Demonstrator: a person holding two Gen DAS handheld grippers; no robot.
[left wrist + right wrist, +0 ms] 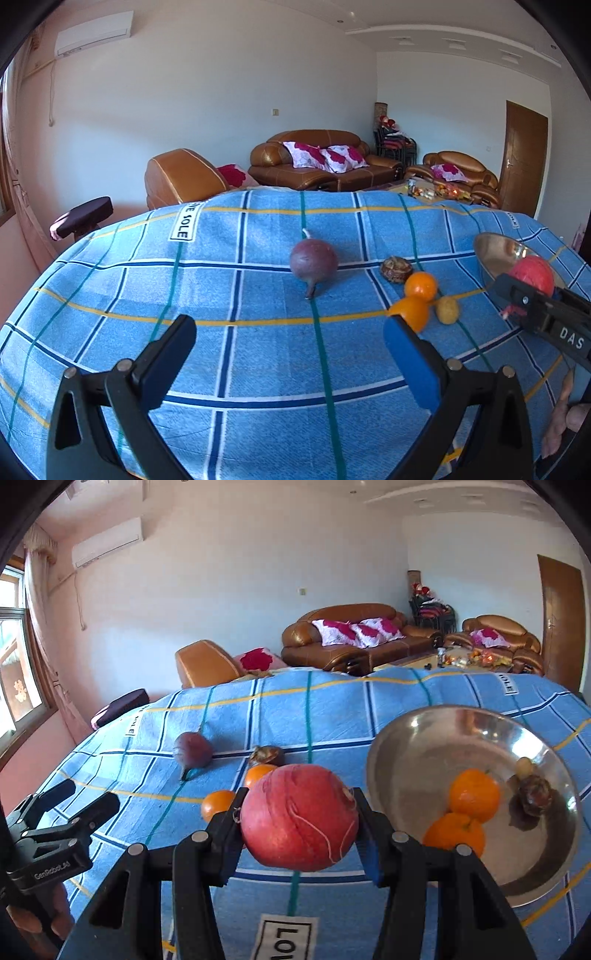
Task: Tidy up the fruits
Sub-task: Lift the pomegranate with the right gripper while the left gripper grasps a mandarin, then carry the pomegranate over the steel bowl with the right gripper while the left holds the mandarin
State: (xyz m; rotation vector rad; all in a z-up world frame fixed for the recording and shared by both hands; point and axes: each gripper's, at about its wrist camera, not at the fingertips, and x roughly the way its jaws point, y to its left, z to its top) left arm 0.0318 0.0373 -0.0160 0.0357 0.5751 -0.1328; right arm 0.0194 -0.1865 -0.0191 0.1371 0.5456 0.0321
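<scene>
My right gripper (299, 823) is shut on a big red round fruit (299, 818) and holds it above the cloth, just left of a steel bowl (413, 746). The bowl holds two oranges (474, 794), a dark brown fruit (535, 795) and a small pale fruit (524, 768). My left gripper (290, 349) is open and empty over the cloth. A purple round fruit (314, 262) lies ahead of it. Two oranges (421, 286), a brown fruit (397, 269) and a small yellowish fruit (447, 310) lie to its right on the cloth. The right gripper and red fruit (532, 275) show at the bowl (495, 251).
A blue checked cloth (240, 350) covers the table. Brown leather sofas (314, 162) and a low table with snacks (436, 190) stand behind it. A dark stool (83, 218) is off the table's left edge. A wooden door (524, 158) is at the right.
</scene>
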